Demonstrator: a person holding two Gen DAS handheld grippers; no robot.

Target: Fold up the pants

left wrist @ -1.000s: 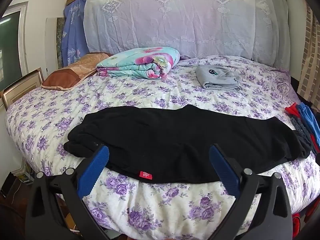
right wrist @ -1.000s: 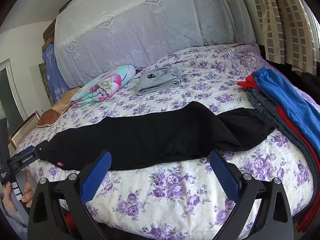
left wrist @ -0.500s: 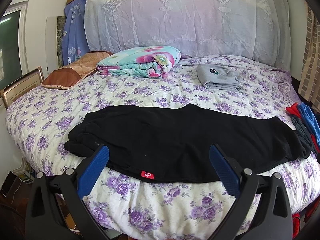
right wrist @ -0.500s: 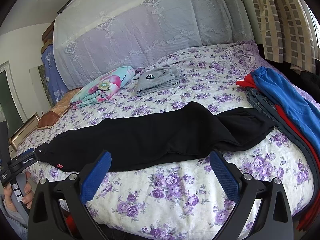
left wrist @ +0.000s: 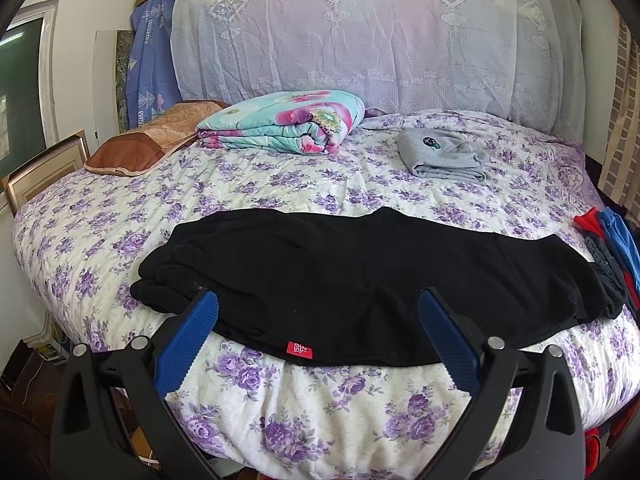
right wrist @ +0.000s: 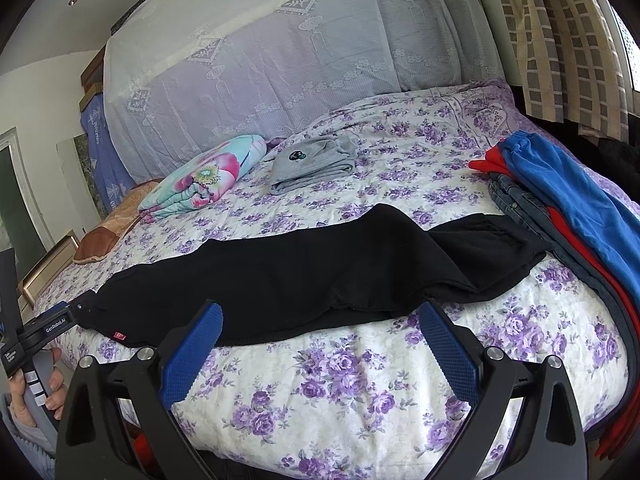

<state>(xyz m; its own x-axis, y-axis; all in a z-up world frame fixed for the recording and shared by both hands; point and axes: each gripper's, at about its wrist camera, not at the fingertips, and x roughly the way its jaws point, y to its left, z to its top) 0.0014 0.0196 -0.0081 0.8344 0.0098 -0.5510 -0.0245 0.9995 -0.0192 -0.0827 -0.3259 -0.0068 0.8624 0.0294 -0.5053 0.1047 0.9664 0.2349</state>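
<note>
Black pants [left wrist: 360, 280] lie stretched sideways across the near half of the bed, with a small red size tag [left wrist: 297, 349] on their front hem. In the right wrist view the same pants [right wrist: 320, 276] run from the left bed edge to the clothes pile at the right. My left gripper [left wrist: 318, 316] is open, hovering just in front of the pants' near edge, nothing between its blue pads. My right gripper [right wrist: 320, 326] is open too, above the bedspread near the pants' front edge. The left gripper body [right wrist: 52, 326] shows at the far left, held by a hand.
The bed [left wrist: 320, 408] has a purple flowered spread. A folded floral quilt [left wrist: 284, 124], a brown pillow [left wrist: 144, 144] and a folded grey garment [left wrist: 444, 156] lie at the back. A pile of blue, red and denim clothes [right wrist: 568, 208] lies at the right edge. A picture frame [left wrist: 44, 164] leans at left.
Both grippers have pulled slightly back and up from the bed; the pants lie as before, and both stay open.
</note>
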